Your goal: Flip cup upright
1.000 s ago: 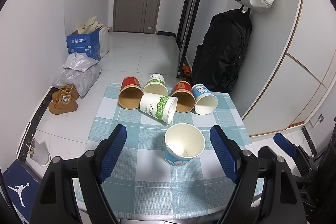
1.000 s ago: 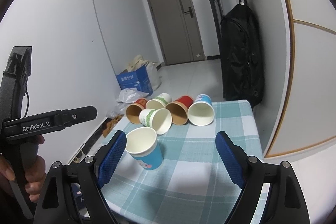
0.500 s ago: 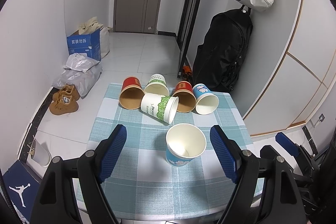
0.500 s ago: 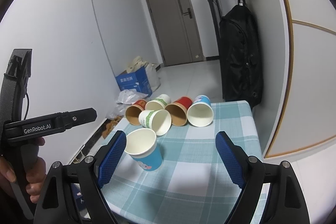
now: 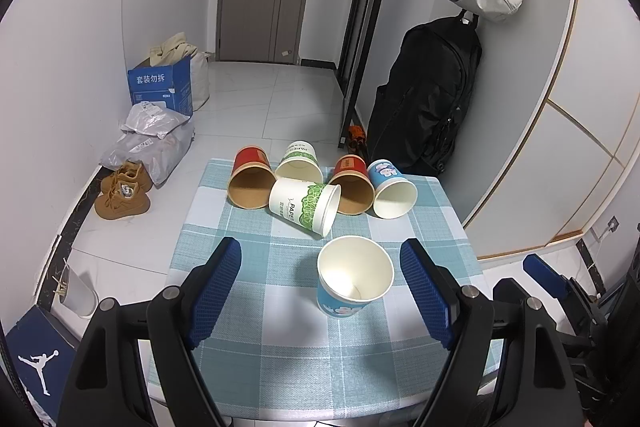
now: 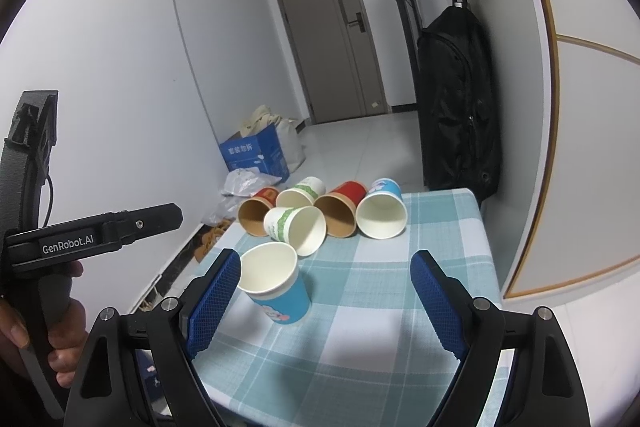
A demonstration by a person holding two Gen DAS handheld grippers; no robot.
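A blue paper cup [image 5: 352, 279] stands upright on the checked tablecloth [image 5: 280, 359], between my left gripper's open fingers; it also shows in the right wrist view [image 6: 276, 283]. Behind it several cups lie on their sides: a white-green cup [image 5: 306, 205], a red cup [image 5: 250, 181], another white-green cup [image 5: 299, 163], a second red cup [image 5: 353, 185] and a blue cup [image 5: 392, 189]. My left gripper [image 5: 320, 291] is open and empty. My right gripper [image 6: 326, 301] is open and empty, with the upright cup beside its left finger.
The small table [image 6: 440, 227] stands beside a white wall on the right. A black backpack [image 5: 428, 107] hangs behind the table. On the floor to the left lie brown shoes [image 5: 122, 189], plastic bags [image 5: 152, 139] and a blue box [image 5: 160, 87].
My left gripper has drifted slightly, so the upright blue cup sits a little further right in its view. The cups have not moved.
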